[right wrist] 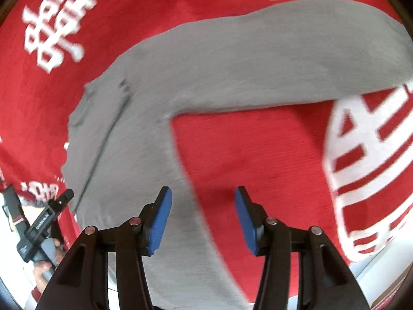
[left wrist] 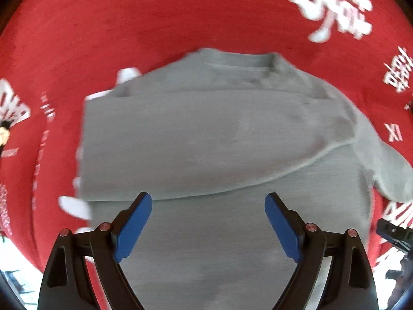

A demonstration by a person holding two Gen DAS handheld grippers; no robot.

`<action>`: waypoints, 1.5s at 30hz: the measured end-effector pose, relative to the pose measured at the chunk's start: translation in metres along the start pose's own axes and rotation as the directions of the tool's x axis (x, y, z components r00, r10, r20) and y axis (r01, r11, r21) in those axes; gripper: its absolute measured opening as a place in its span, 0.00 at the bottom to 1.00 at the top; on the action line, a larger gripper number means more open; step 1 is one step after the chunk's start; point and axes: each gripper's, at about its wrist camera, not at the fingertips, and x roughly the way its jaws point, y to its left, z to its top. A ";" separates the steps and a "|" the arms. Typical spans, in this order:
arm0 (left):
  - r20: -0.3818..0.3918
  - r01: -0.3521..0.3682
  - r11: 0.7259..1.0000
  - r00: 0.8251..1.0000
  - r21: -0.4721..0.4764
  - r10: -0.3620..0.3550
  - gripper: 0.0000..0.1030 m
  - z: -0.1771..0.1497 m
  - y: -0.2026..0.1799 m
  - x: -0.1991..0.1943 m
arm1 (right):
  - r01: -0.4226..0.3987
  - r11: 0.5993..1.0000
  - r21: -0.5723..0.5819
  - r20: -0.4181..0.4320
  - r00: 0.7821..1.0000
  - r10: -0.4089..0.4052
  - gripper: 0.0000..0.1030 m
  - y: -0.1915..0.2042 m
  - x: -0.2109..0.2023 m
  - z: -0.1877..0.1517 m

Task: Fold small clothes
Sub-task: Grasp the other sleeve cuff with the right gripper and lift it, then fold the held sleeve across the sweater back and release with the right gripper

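Left wrist view shows the left gripper (left wrist: 208, 226) with jaws spread and empty over the grey knit sweater (left wrist: 206, 134) lying collar toward frame top on the red printed cloth (left wrist: 103, 25), while the right gripper (right wrist: 203, 221), jaws apart and empty, straddles the hem edge, the sleeve running upper right; a shallow pinch may catch one layer and drag the fold askew.
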 end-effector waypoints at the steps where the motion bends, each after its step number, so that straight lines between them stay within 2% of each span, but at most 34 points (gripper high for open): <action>1: -0.004 0.014 1.000 1.000 0.010 -0.014 0.87 0.001 -0.012 0.001 | -0.003 1.000 0.018 0.012 1.000 0.003 0.53 -0.008 -0.002 0.002; 5: -0.012 0.040 0.996 0.999 0.081 -0.039 0.87 0.005 -0.065 0.007 | -0.023 0.993 0.113 0.095 0.995 0.012 0.53 -0.054 -0.019 0.019; 8: -0.011 0.077 0.994 0.997 0.077 -0.077 0.87 0.012 -0.094 0.009 | -0.059 0.978 0.202 0.185 0.983 0.021 0.53 -0.092 -0.034 0.029; 12: -0.017 0.111 0.990 0.994 0.085 -0.110 0.87 0.020 -0.133 0.016 | -0.176 0.934 0.311 0.307 0.949 0.076 0.53 -0.136 -0.055 0.034; 16: -0.002 0.119 0.986 0.993 0.117 -0.119 0.87 0.026 -0.171 0.022 | -0.251 0.906 0.342 0.406 0.908 0.099 0.53 -0.162 -0.071 0.042; 22: -0.011 0.129 0.981 0.992 0.145 -0.129 0.87 0.031 -0.201 0.039 | -0.358 0.870 0.339 0.473 0.864 0.172 0.53 -0.184 -0.071 0.062; 25: -0.003 0.113 0.982 0.993 0.152 -0.114 0.87 0.031 -0.208 0.041 | -0.413 0.851 0.325 0.485 0.845 0.225 0.54 -0.188 -0.067 0.074; 27: 0.031 0.084 0.985 0.996 0.151 -0.089 0.87 0.034 -0.207 0.038 | -0.457 0.828 0.325 0.484 0.832 0.269 0.55 -0.190 -0.064 0.082; 28: 0.047 0.073 0.986 0.996 0.147 -0.081 0.87 0.035 -0.206 0.036 | -0.479 0.811 0.337 0.481 0.828 0.289 0.50 -0.191 -0.061 0.085; 29: 0.054 0.070 0.987 0.995 0.144 -0.079 0.87 0.037 -0.204 0.036 | -0.510 0.786 0.350 0.476 0.819 0.320 0.32 -0.191 -0.057 0.089; 30: 0.051 0.072 0.987 0.996 0.143 -0.080 0.87 0.039 -0.205 0.038 | -0.533 0.766 0.359 0.471 0.812 0.344 0.19 -0.191 -0.054 0.091; 31: 0.043 0.071 0.987 0.996 0.146 -0.078 0.87 0.040 -0.205 0.040 | -0.565 0.742 0.361 0.474 0.796 0.376 0.09 -0.189 -0.051 0.095; 33: 0.031 0.063 0.985 0.997 0.162 -0.069 0.87 0.040 -0.205 0.044 | -0.622 0.709 0.333 0.494 0.755 0.431 0.09 -0.181 -0.052 0.102; 35: 0.031 0.050 0.981 0.998 0.186 -0.057 0.87 0.036 -0.209 0.049 | -0.683 0.674 0.282 0.515 0.700 0.494 0.08 -0.167 -0.057 0.109; 36: 0.028 0.043 0.978 0.998 0.203 -0.049 0.87 0.033 -0.213 0.053 | -0.720 0.649 0.245 0.519 0.663 0.539 0.08 -0.155 -0.060 0.114; 39: 0.026 0.029 0.961 0.999 0.273 -0.037 0.89 0.022 -0.223 0.059 | -0.773 0.613 0.165 0.491 0.603 0.629 0.08 -0.123 -0.064 0.126; 42: 0.003 0.071 0.962 0.997 0.263 -0.074 0.89 0.024 -0.217 0.053 | -0.797 0.600 0.076 0.417 0.572 0.706 0.08 -0.075 -0.068 0.140; 45: 0.060 0.100 0.973 0.992 0.207 -0.114 0.89 0.030 -0.187 0.030 | -0.801 0.598 -0.012 0.332 0.561 0.758 0.08 -0.023 -0.068 0.146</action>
